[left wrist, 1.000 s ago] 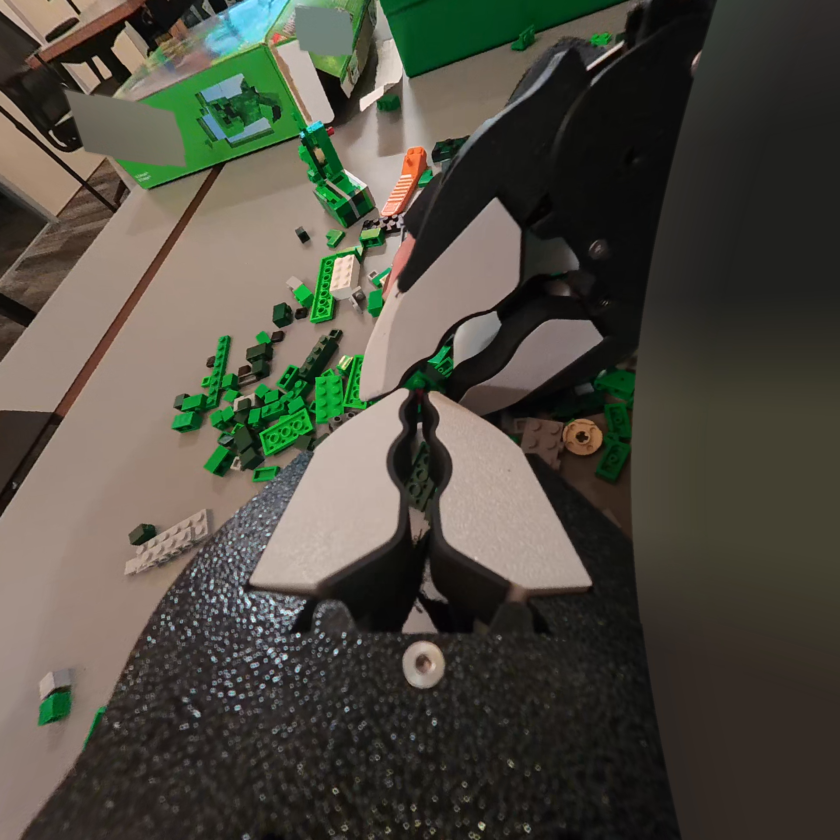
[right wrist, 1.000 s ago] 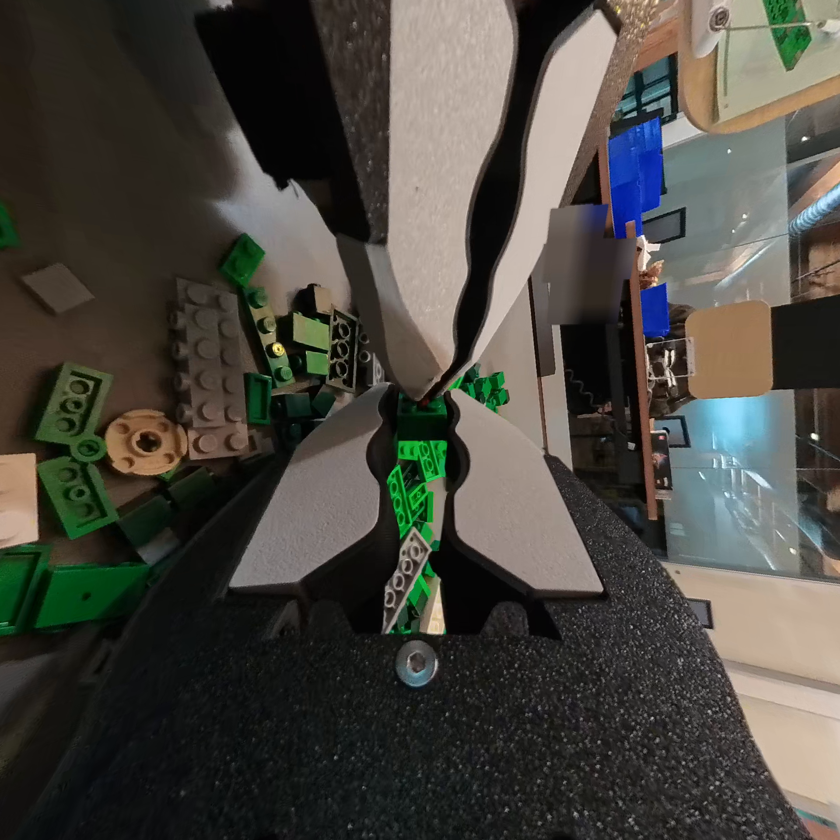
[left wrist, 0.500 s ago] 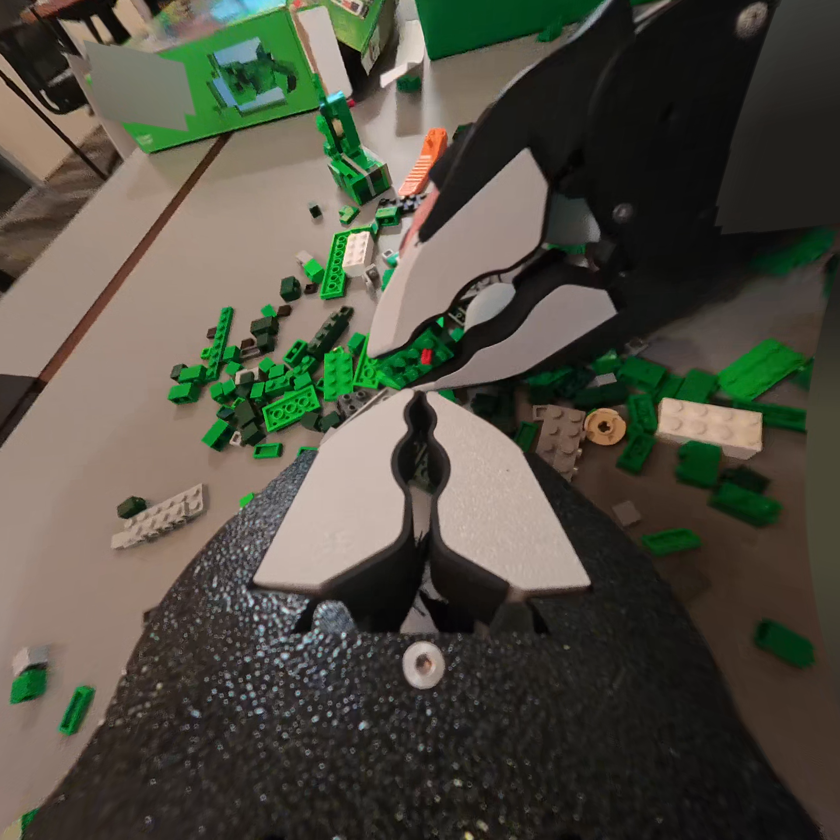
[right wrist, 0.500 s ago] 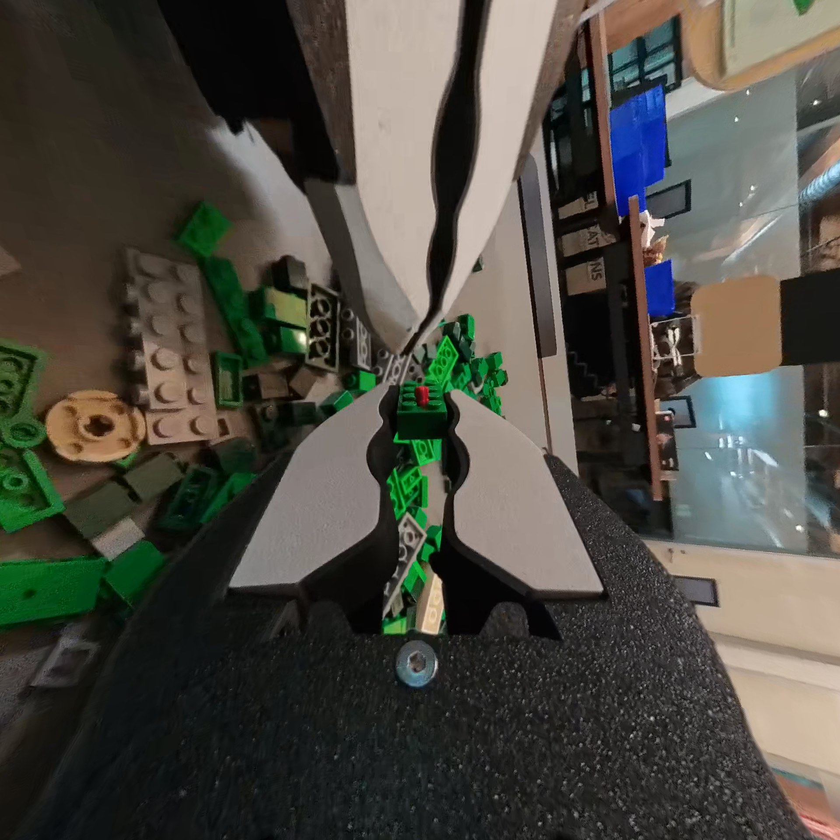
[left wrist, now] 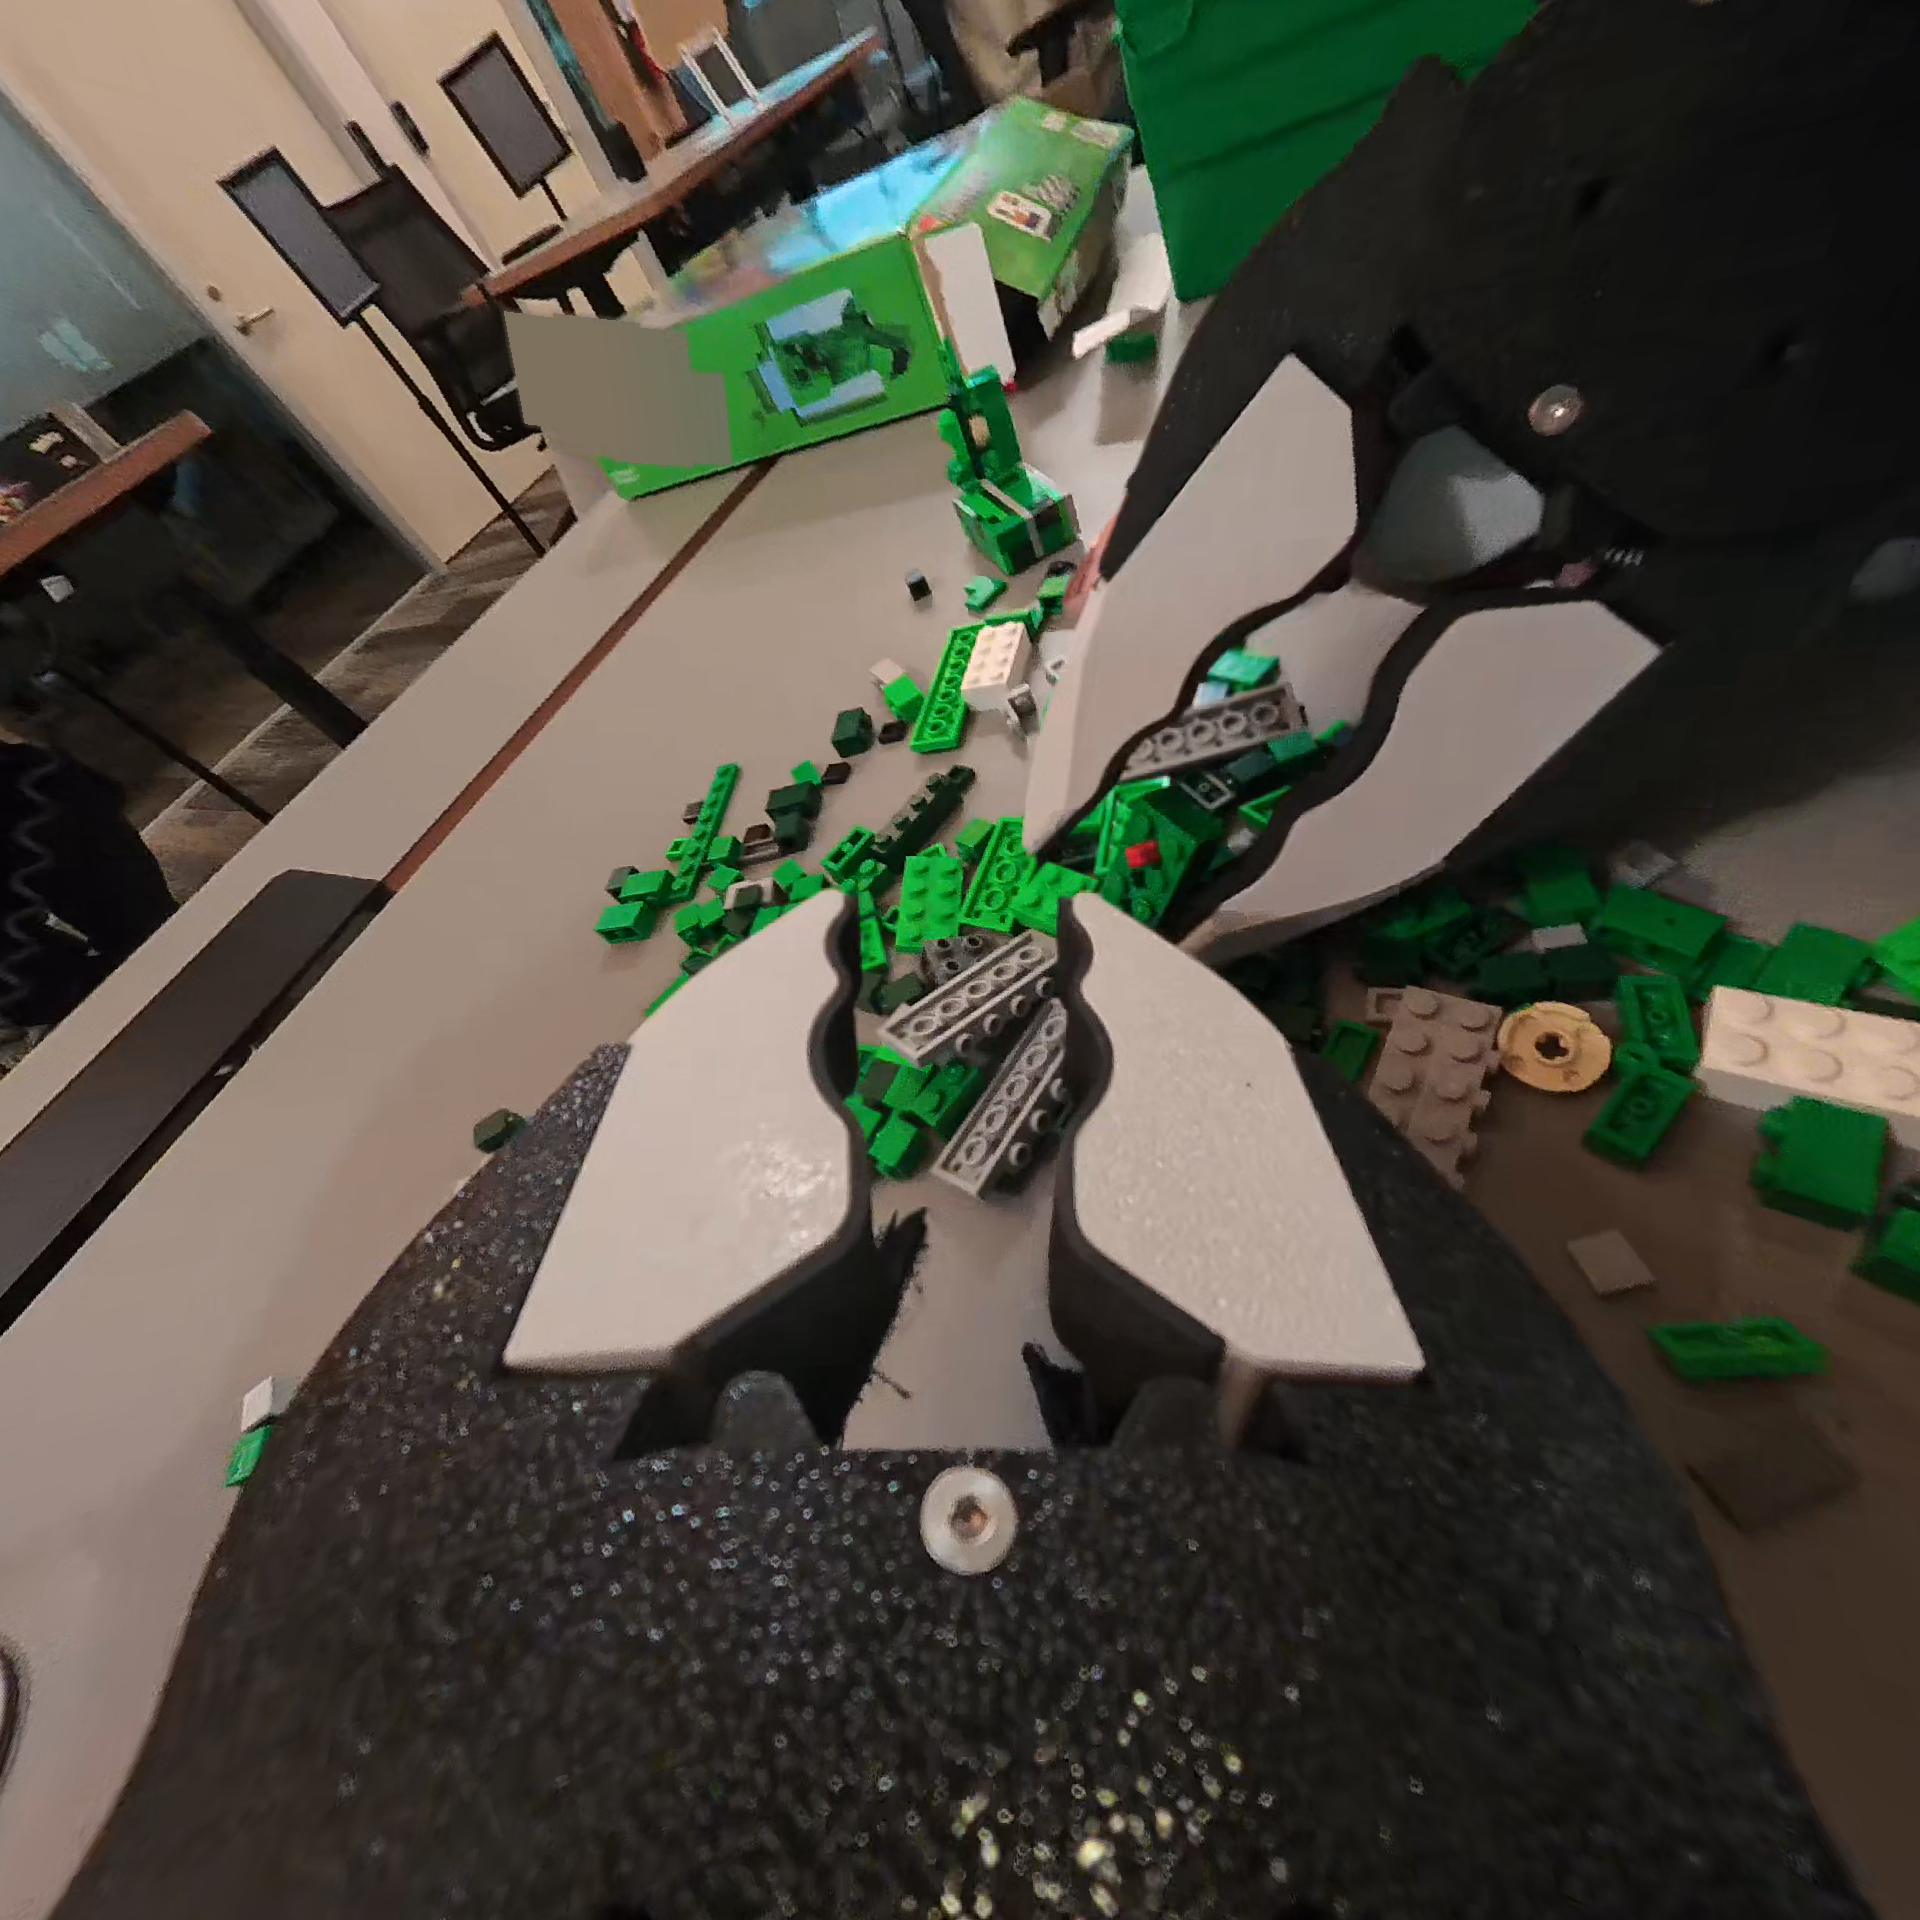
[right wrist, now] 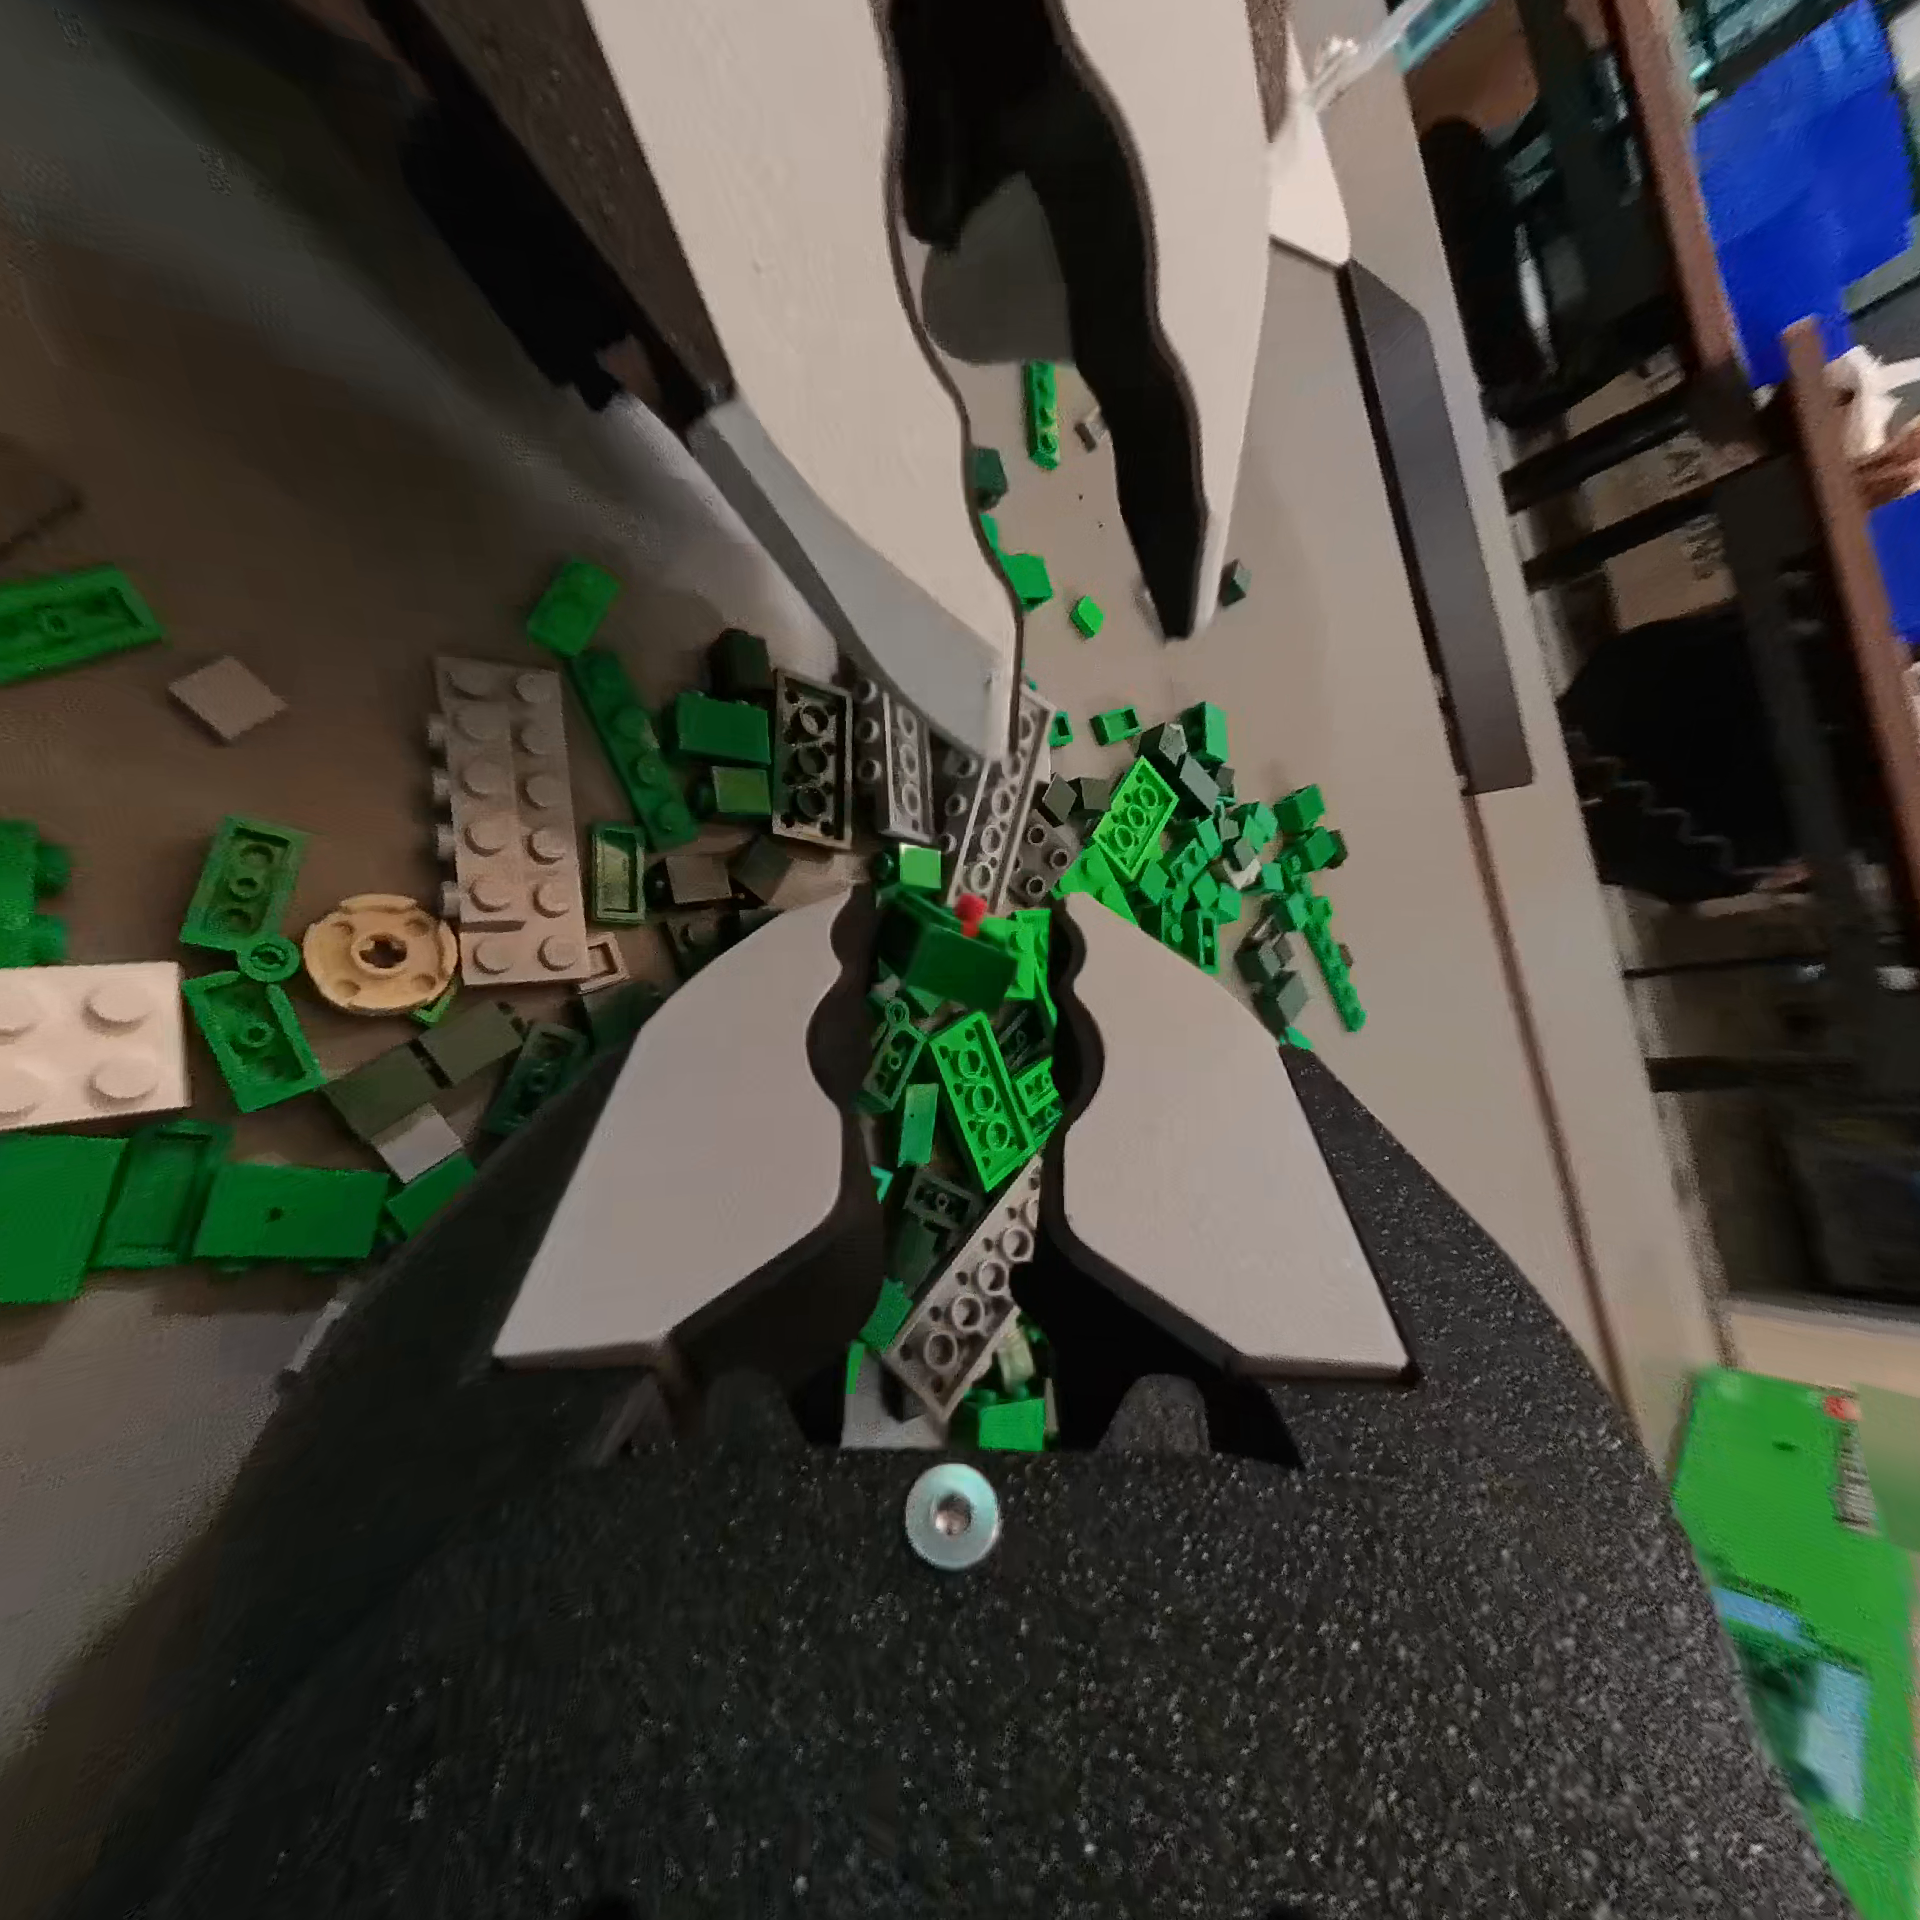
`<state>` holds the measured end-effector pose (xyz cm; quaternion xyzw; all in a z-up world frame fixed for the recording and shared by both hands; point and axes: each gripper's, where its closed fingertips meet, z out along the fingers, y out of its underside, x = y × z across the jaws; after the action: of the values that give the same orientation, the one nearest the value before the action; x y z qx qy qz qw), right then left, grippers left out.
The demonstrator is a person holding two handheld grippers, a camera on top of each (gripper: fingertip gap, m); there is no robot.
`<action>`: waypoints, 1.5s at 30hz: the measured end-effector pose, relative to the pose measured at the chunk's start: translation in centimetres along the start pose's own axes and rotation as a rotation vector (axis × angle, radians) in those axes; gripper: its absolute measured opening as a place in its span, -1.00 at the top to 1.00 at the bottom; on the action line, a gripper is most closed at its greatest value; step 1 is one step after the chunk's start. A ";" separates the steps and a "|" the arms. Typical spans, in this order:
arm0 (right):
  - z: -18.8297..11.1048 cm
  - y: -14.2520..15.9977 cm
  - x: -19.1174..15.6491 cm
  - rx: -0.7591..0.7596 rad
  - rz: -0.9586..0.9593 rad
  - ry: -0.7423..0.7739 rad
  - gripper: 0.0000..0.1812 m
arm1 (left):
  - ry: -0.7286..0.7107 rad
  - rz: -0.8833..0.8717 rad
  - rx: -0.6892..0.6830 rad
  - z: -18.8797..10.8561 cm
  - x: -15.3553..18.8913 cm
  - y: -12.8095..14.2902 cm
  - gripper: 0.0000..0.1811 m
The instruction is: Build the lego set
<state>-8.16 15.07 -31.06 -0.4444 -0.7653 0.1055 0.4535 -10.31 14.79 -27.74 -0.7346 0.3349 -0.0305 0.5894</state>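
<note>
The long grey bench carries a scatter of loose green and grey lego pieces, with bare surface open to the left of the heap up to the bench's dark edge strip. At the far end lies a green cardboard lego box, and just before it stands a small, partly built green lego figure. The left tongs are parted and empty, hovering over grey studded plates at the near side of the heap. The right tongs are also spread, their tips to either side of a dark green brick topped with a small red stud, which sits tilted on the pile; whether the tips touch it cannot be told. Right of the heap lie a white two-by-four brick and a tan round plate, well apart from both tongs.
</note>
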 end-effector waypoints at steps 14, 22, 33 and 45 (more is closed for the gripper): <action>-2.5 0.3 -0.2 0.113 0.260 -0.243 0.77 | -0.173 -0.176 0.260 -3.0 -4.6 -2.0 1.00; -2.4 2.2 -0.4 -0.041 0.255 -0.237 1.00 | -0.150 -0.175 0.274 -3.0 -4.5 -2.1 1.00; -1.7 -3.2 1.6 0.212 0.268 -0.095 0.96 | -0.227 -0.271 0.392 -4.9 -6.6 -2.5 0.93; 4.0 -1.9 0.0 -0.107 0.081 -0.560 0.90 | -0.208 -0.262 0.384 -4.6 -6.5 -2.5 0.99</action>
<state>-12.38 14.95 -32.27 -0.4515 -0.8469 0.2014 0.1958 -16.22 14.49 -21.91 -0.6453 0.1624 -0.0938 0.7405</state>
